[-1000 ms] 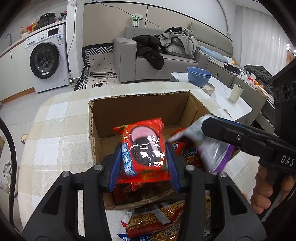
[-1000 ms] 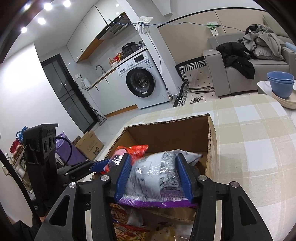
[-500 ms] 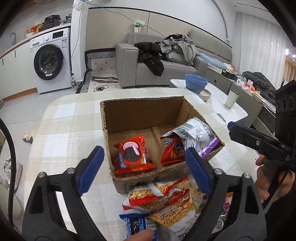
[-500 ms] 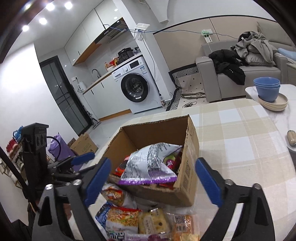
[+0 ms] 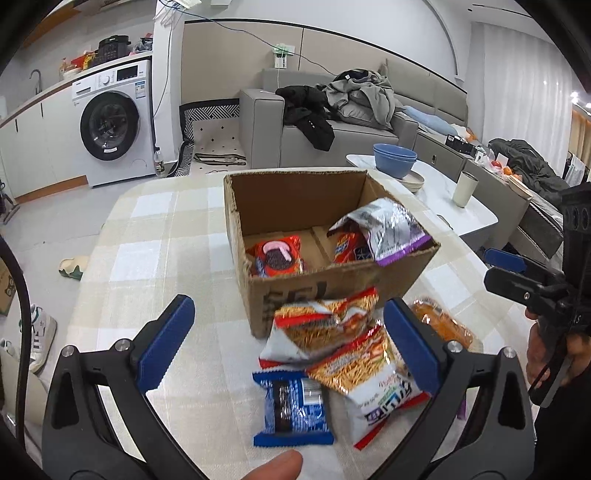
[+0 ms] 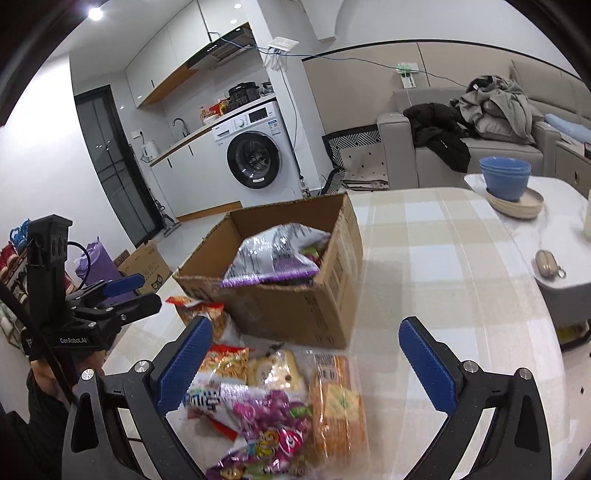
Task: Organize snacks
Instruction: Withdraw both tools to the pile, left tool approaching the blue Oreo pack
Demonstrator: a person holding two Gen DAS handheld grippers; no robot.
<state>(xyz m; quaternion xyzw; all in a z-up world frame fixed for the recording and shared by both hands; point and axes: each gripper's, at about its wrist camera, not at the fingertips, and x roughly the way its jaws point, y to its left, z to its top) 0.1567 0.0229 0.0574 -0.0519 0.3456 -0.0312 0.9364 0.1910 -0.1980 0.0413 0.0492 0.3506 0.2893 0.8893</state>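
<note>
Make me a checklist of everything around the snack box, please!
Surface: checked tablecloth, mostly bare.
Job's things: cardboard box holds a red cookie pack and a silver-purple bag; noodle packs and a blue cookie pack lie in front.
Clutter: blue bowls, cup.
Grippers: left hand-held gripper and right hand-held gripper open, empty, jaws just opened.
Cables: wall wire.
Surroundings: washing machine, sofa.
</note>
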